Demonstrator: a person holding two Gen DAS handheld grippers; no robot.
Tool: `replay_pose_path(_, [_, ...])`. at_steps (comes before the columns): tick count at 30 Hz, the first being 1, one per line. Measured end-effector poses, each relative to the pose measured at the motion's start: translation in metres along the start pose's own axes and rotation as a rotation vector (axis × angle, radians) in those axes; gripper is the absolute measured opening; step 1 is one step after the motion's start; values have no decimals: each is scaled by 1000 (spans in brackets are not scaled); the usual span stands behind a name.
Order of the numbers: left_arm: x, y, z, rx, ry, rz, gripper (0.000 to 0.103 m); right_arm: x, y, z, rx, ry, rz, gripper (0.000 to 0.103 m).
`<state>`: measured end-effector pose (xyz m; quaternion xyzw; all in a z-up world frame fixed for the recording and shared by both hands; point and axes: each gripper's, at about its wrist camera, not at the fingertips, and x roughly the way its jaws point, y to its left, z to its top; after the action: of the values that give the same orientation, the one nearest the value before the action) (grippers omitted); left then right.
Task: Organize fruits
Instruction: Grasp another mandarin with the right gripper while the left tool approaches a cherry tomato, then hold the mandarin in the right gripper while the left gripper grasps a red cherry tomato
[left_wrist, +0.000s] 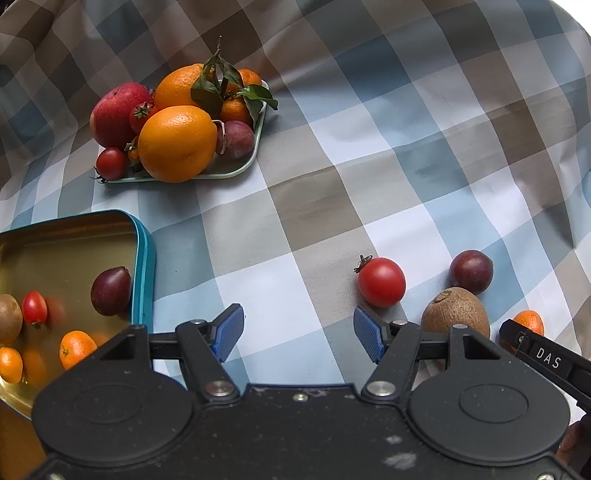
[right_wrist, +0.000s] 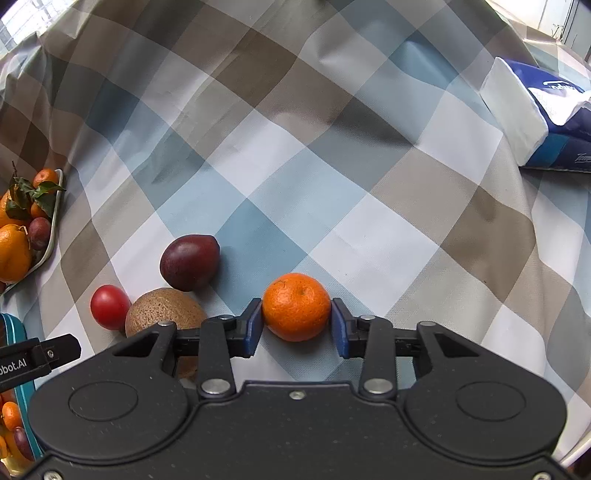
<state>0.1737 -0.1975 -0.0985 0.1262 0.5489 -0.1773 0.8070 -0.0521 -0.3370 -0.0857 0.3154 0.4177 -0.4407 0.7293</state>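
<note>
Right gripper (right_wrist: 296, 325) jaws bracket a mandarin (right_wrist: 296, 306) on the checked cloth (right_wrist: 332, 166); both blue pads touch its sides, gripping it. Just left lie a kiwi (right_wrist: 164, 310), plum (right_wrist: 189, 262) and cherry tomato (right_wrist: 109, 306). Left gripper (left_wrist: 298, 332) jaws open, empty over cloth. Only the left view shows the open tin (left_wrist: 142, 258) holding fruit; only the right shows a tissue pack (right_wrist: 543, 118).

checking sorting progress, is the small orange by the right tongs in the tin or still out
Out. The mandarin sits on the checked cloth between the right tongs; the gold tin lies at the far left.
</note>
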Motion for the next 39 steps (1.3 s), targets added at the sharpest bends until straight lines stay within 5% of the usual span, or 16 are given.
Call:
replay_pose_path(20, [-6, -17, 2, -22, -43, -70, 72, -42, -25, -54, 208, -63, 54, 47])
replay_pose_path(27, [3, -9, 10, -86, -43, -72, 72, -55, -17, -59, 132, -120, 36, 47])
replay_pose_path(39, [20, -27, 14, -41, -49, -45, 75, -61, -6, -67, 56, -145, 43, 47])
